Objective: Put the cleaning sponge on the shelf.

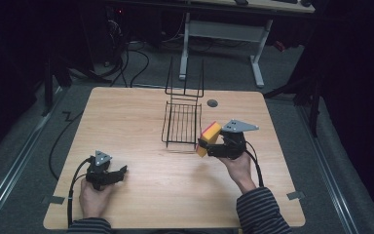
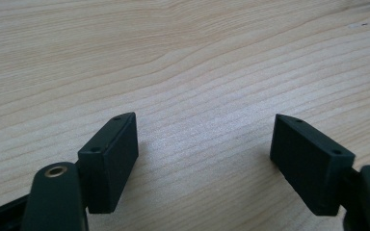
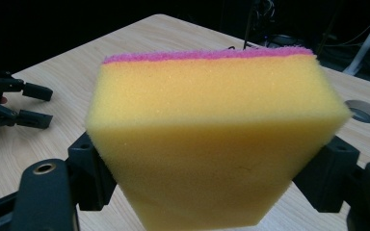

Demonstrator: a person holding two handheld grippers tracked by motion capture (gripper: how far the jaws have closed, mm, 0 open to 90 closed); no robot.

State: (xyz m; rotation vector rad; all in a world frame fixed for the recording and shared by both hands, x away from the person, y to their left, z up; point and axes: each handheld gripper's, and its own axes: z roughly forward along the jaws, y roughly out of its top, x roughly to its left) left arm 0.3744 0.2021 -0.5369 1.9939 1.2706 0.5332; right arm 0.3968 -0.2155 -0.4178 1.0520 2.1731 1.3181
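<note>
A yellow sponge (image 1: 208,138) with a pink scouring layer is held above the table, just right of a black wire rack (image 1: 181,124). My right gripper (image 1: 205,145) is shut on the sponge; in the right gripper view the sponge (image 3: 212,144) bulges between the two black jaws, pink layer on its far side. Near the table's front left, my left gripper (image 1: 123,172) rests low over the wood with its jaws wide apart. In the left gripper view the left gripper (image 2: 204,149) has only bare wood grain between its fingers.
The wooden table (image 1: 141,195) has a round cable hole (image 1: 212,103) at its back right, behind the rack. The rack's tall wire back stands at its far end. Beyond the table are a desk frame (image 1: 224,34) and cables on a dark floor.
</note>
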